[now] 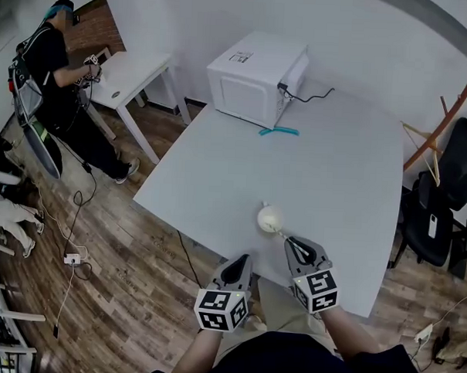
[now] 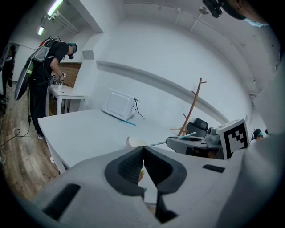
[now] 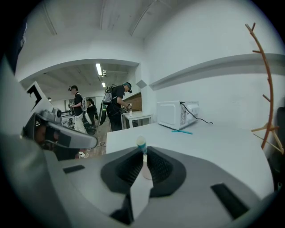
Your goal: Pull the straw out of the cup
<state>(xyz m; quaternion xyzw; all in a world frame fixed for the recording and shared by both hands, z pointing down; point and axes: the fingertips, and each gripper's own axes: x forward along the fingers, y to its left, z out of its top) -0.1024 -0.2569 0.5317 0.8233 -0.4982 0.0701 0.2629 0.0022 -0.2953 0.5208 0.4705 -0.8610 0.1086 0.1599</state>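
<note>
Head view: we look down on a white bench (image 1: 218, 173); the cup (image 1: 270, 218) stands near its front edge, just ahead of both tongs.
Cup: white, upright on the bench, its mouth seen from above.
Straw (image 1: 282, 235): slants from the cup's mouth back to the right tongs (image 1: 294, 242); we cannot tell how much of it sits inside the cup.
Right tongs: in the right gripper view we see them clamped on the straw, whose teal-banded end pokes up just past the tips.
Left tongs (image 1: 243, 259): at the bench's front edge, beside the right tongs and apart from the cup; in the left gripper view we find the tips pressed together with nothing between them.
Far side: a white microwave (image 1: 254, 76), with a teal item (image 1: 278, 131) lying just in front of it.
Background: a person (image 1: 57, 66) in dark clothes at a small white table (image 1: 134, 69).
</note>
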